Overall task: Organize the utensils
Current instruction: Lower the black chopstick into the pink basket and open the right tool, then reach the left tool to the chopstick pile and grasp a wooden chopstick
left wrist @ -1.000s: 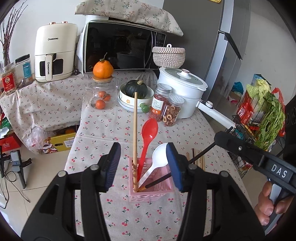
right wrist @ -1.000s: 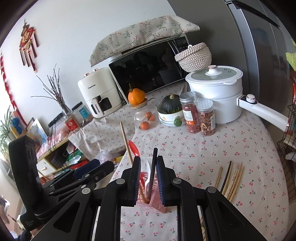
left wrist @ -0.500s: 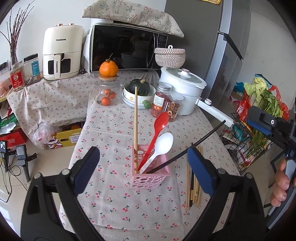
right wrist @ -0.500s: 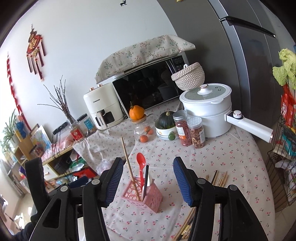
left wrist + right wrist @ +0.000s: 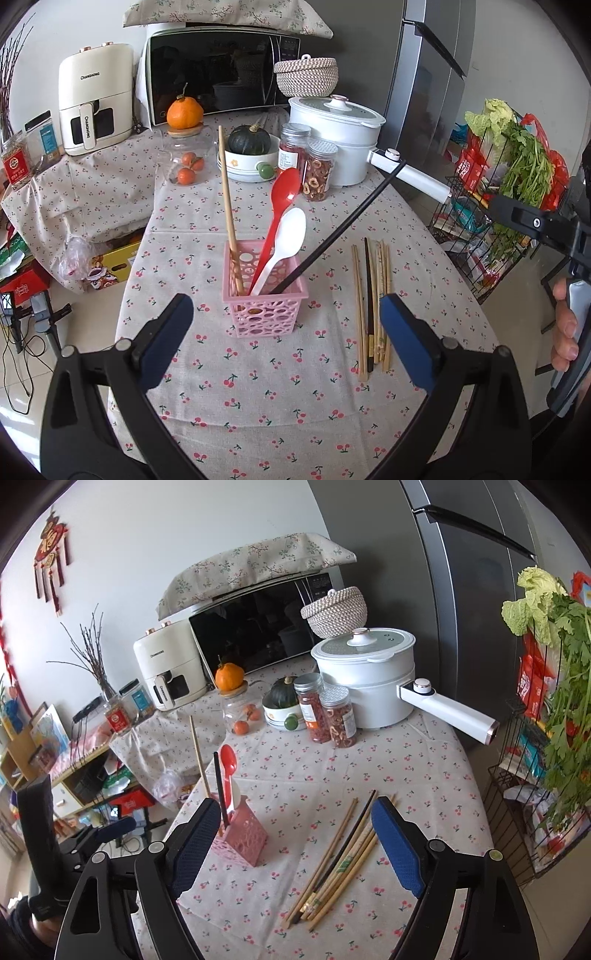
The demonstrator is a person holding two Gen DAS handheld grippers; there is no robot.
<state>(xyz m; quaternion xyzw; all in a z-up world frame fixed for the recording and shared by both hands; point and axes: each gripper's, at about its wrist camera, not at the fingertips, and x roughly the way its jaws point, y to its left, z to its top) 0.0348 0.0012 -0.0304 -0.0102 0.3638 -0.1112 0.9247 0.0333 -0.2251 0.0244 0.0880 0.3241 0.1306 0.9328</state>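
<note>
A pink perforated holder stands on the cherry-print tablecloth. It holds a red spoon, a white spoon, a wooden chopstick and a black chopstick. Several loose chopsticks lie to its right. My left gripper is open and empty, just in front of the holder. My right gripper is open and empty, above the loose chopsticks, with the holder to its left.
At the back stand a glass jar with oranges, a bowl with a squash, two spice jars, a white pot with a long handle, a microwave and an air fryer. A wire rack with greens stands right of the table.
My right gripper let go of the black chopstick in the holder, opened wide and pulled back to the right. My left gripper opened wider and drew back from the holder.
</note>
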